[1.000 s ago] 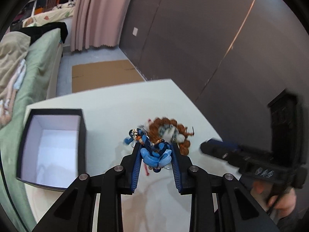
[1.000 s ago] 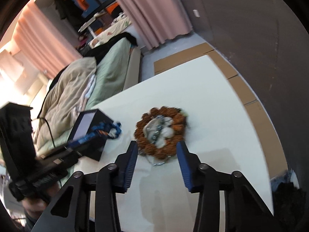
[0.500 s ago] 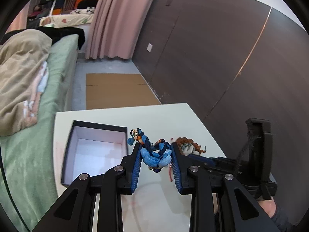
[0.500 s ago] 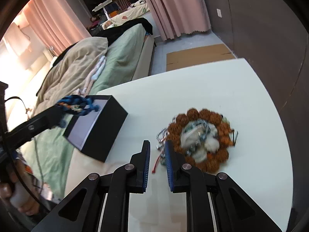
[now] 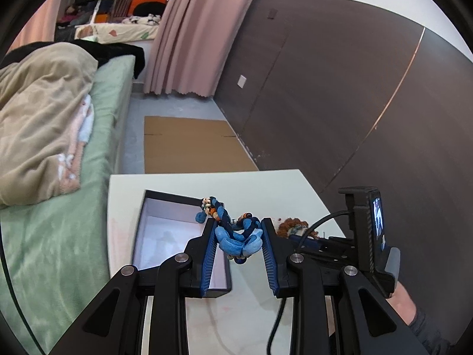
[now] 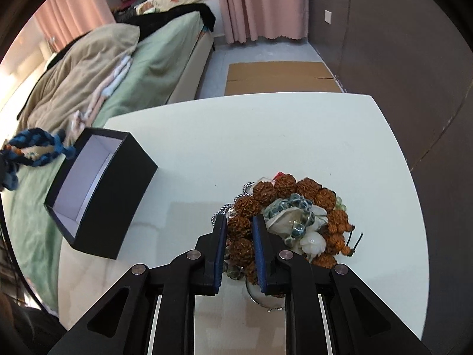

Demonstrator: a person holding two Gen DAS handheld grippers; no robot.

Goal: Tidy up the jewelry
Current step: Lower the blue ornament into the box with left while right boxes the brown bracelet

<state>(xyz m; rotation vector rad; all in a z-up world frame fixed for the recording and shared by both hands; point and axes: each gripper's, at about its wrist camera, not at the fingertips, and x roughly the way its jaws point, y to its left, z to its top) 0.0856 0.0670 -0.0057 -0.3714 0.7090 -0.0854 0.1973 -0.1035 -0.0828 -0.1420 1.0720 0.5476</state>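
Bracelet (image 5: 236,236) of blue cord sits clamped in the left gripper (image 5: 238,238), above the near right corner of the open black box (image 5: 142,230). Box lies just ahead and left. Right gripper (image 6: 239,233) has just narrowed around brown beads (image 6: 241,224) in the pile.

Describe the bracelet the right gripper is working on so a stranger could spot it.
On the white table, right of the open black box, lies a jewelry heap. The brown seed-bead bracelet rings it, gripped by the right gripper. Its bumpy rust-brown beads are the biggest there.
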